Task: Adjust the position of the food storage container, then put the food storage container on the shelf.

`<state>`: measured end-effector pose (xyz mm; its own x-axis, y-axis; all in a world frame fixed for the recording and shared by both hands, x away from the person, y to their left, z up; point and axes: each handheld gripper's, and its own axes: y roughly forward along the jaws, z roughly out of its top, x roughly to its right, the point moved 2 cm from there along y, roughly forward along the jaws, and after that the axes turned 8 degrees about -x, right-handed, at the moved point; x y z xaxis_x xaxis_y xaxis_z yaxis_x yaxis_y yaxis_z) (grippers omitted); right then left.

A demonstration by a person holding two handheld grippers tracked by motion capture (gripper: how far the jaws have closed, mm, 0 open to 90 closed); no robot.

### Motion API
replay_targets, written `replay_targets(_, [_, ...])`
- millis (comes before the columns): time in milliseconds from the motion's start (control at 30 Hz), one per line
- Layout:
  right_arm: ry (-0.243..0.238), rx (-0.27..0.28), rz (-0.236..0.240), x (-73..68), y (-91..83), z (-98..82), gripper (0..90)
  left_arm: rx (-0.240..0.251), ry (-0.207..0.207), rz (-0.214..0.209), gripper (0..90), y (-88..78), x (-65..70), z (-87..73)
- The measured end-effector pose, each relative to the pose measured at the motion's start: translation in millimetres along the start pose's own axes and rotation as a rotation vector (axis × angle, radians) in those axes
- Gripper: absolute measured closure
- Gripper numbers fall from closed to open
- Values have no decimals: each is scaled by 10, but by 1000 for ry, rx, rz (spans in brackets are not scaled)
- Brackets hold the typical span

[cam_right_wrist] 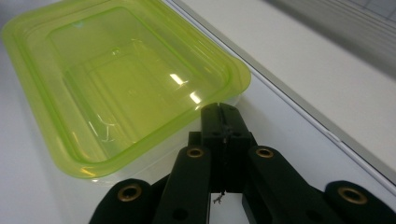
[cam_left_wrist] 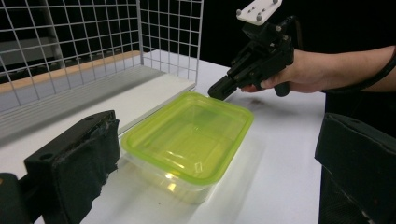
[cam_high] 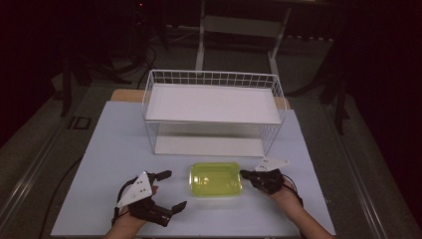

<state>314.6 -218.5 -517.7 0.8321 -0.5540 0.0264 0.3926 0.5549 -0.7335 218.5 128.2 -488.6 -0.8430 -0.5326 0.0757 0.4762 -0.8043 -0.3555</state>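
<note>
A clear plastic container with a translucent green lid [cam_high: 215,179] lies flat on the white table, just in front of the wire rack. My left gripper [cam_high: 170,190] rests to its left, open wide, its two black fingers [cam_left_wrist: 74,161] spread either side of the container's near end without touching it. My right gripper [cam_high: 245,174] is shut, and its tip meets the right end of the lid. In the right gripper view the closed tip [cam_right_wrist: 222,111] sits right at the lid's rim [cam_right_wrist: 236,88]. The left gripper view shows the right gripper [cam_left_wrist: 219,89] held by a hand at the lid's far corner.
A white wire rack [cam_high: 214,79] with an upper shelf [cam_high: 214,104] and a lower shelf [cam_high: 209,145] stands behind the container, its open side facing me. The white tabletop [cam_high: 109,164] extends on both sides. Dark floor and stand legs lie beyond.
</note>
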Motion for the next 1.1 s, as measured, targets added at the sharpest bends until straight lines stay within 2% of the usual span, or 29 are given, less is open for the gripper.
replay_targets(233, [-3, 1, 28, -85, 37, 33, 900, -2, 2, 0, 4, 2, -2, -1])
replay_targets(367, [-8, 0, 31, -104, 54, 44, 900, -5, 1, 5, 4, 4, -9, -5])
replay_targets(467, [-5, 13, 15, -108, 29, 61, 879, -13, -9, 15, 4, 6, -21, -8])
replay_targets(567, [-1, 45, 14, -109, -40, 86, 786, -23, -25, 30, 4, 9, -41, -14])
replay_targets(667, [25, 75, 8, -116, -125, 119, 644, -36, -23, 48, 4, 13, -54, -17])
replay_targets(733, [29, 85, 6, -138, -166, 143, 467, -49, -36, 51, 4, 22, -75, -16])
replay_targets(767, [29, 85, 6, -138, -166, 143, 467, -49, -36, 51, 4, 22, -75, -16])
replay_targets(800, [27, 88, 49, -170, -208, 183, 262, -53, -38, 57, 4, 30, -93, -18])
replay_targets(833, [27, 88, 49, -170, -208, 183, 262, -63, -40, 58, 4, 34, -103, -12])
replay_targets(867, [35, 100, 75, -184, -227, 199, 158, -72, -52, 60, 4, 32, -124, 21])
replay_targets(967, [42, 121, 79, -195, -244, 204, 137, -66, -60, 57, 4, 27, -134, 45])
replay_targets(1100, [44, 141, 71, -241, -355, 257, 183, -88, -91, 39, 4, 37, -188, 189])
